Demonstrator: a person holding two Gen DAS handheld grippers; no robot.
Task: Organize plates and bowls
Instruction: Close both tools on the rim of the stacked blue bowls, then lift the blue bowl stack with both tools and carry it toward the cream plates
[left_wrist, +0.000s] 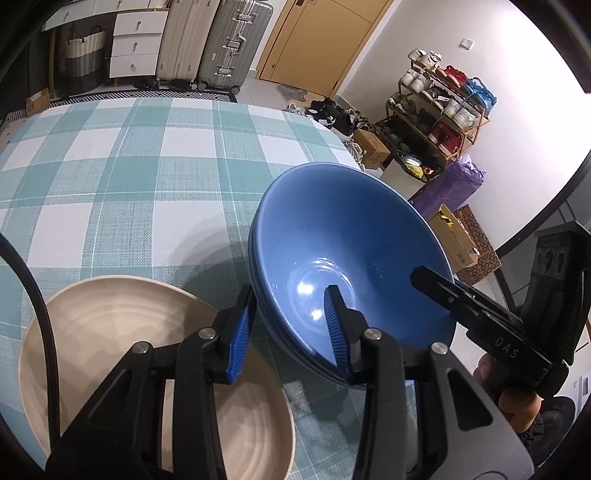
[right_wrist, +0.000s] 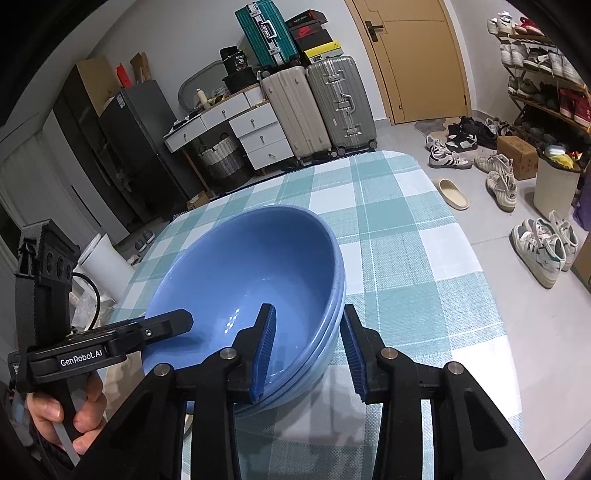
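Observation:
A stack of blue bowls (left_wrist: 343, 236) sits tilted on the checked tablecloth; it also shows in the right wrist view (right_wrist: 243, 273). My left gripper (left_wrist: 291, 332) straddles the stack's near rim, one finger inside and one outside, with a gap at the outer pad. My right gripper (right_wrist: 308, 350) straddles the opposite rim the same way, its outer finger apart from the bowls. A beige ridged plate (left_wrist: 110, 317) lies on the table just left of the bowls, partly under my left gripper.
The table (left_wrist: 147, 166) with its teal and white checked cloth stretches beyond the bowls. Its right edge (right_wrist: 480, 258) drops to a floor with shoes, a shoe rack and boxes. Suitcases and drawers stand behind the far edge.

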